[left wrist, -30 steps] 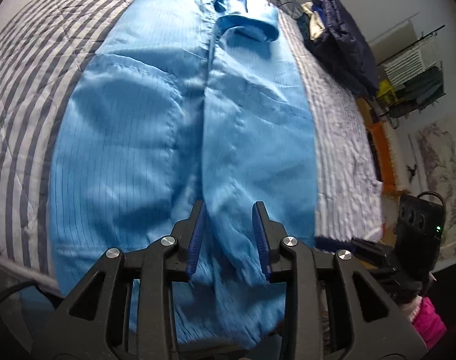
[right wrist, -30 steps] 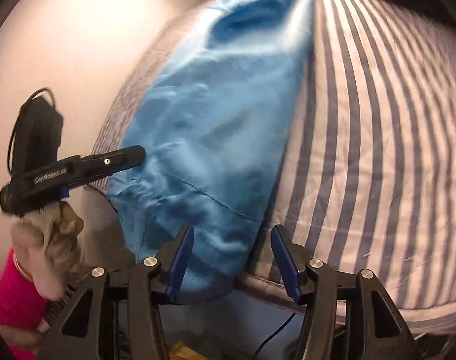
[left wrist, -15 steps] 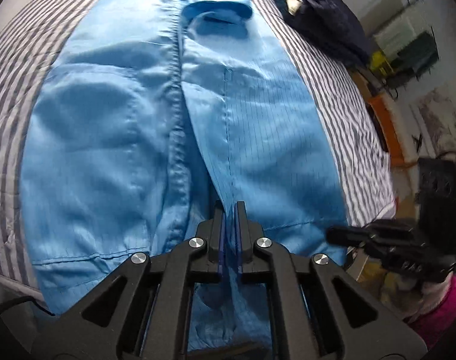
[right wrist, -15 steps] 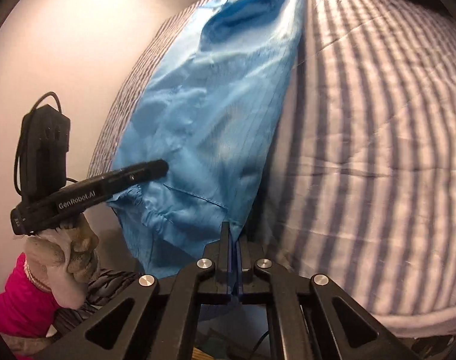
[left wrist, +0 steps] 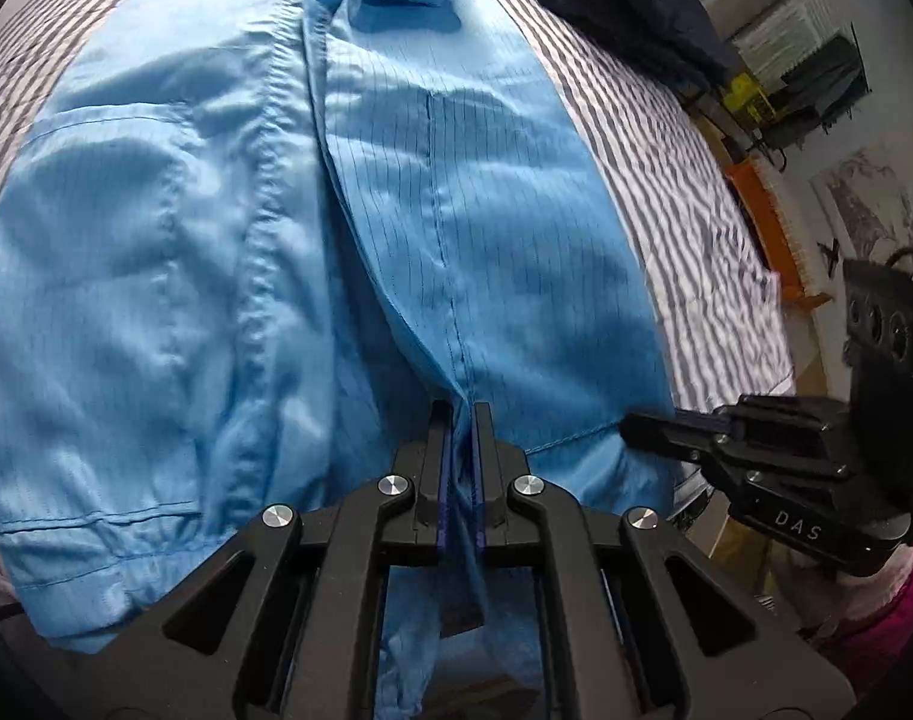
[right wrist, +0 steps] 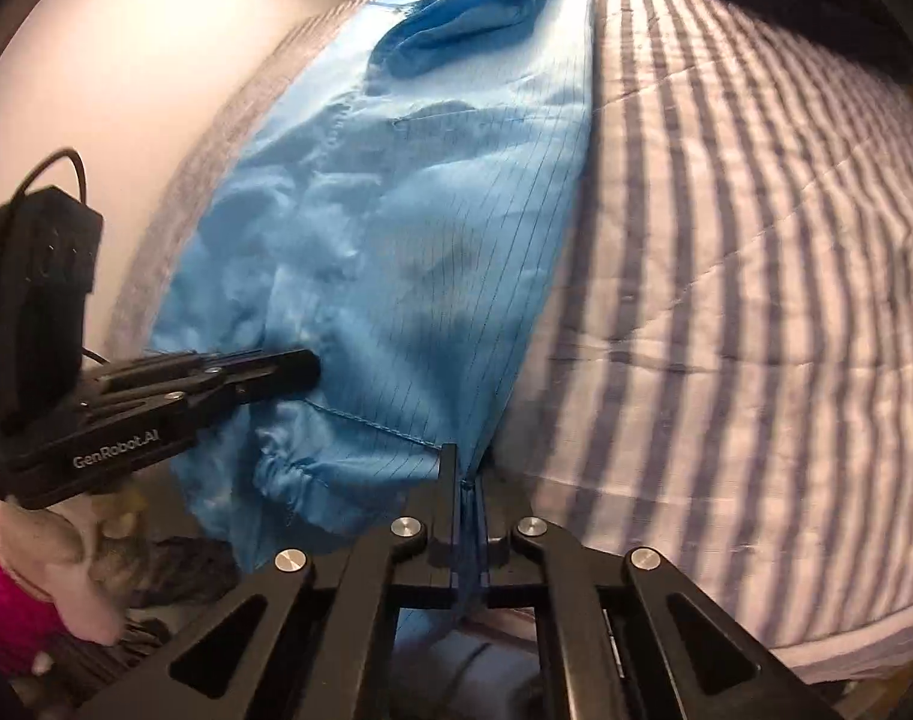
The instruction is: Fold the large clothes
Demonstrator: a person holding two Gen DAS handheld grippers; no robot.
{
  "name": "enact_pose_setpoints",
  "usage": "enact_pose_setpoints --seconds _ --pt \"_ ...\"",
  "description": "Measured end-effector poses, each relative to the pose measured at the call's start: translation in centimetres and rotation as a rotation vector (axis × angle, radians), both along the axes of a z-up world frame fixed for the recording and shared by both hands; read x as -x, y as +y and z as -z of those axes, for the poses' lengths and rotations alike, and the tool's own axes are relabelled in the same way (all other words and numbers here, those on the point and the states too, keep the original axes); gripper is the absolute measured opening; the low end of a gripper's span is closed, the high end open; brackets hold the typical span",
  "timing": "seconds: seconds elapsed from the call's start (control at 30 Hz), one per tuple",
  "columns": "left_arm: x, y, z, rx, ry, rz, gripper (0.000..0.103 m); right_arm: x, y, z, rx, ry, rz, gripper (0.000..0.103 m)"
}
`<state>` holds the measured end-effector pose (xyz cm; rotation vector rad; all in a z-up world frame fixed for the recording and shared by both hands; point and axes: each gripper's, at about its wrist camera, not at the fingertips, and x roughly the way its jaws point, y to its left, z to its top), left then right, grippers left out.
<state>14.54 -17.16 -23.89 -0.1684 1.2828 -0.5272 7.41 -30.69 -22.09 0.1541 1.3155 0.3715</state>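
Note:
A large light blue garment (left wrist: 216, 240) with thin dark pinstripes lies lengthwise on the striped bed (left wrist: 666, 138), collar at the far end. My left gripper (left wrist: 461, 414) is shut on a fold of the garment near its hem, at the middle seam. My right gripper (right wrist: 463, 468) is shut on the garment's (right wrist: 426, 228) near right corner at the bed's edge. Each gripper also shows in the other's view: the right one (left wrist: 654, 423) at right, the left one (right wrist: 288, 366) at left.
The grey-and-white striped quilt (right wrist: 756, 270) covers the bed. A dark navy jacket (left wrist: 630, 6) lies at the far right of the bed. A rack and orange furniture (left wrist: 768, 210) stand beyond the bed. A pale wall (right wrist: 126, 60) runs along the left.
Both grippers were open a second ago and have closed on the garment's near edge. Both have since moved forward and the cloth has bunched a little.

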Motion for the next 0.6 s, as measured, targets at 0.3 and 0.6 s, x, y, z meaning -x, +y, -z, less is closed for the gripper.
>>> enact_pose_setpoints --seconds 0.3,0.6 --pt "1.2 1.5 -5.0 -0.028 -0.094 0.002 0.017 -0.3 -0.1 -6.2 -0.049 -0.157 -0.012 0.038" --pt "0.2 9.3 -15.5 0.073 -0.293 -0.148 0.017 -6.3 -3.1 -13.8 -0.11 -0.347 0.091 0.033"
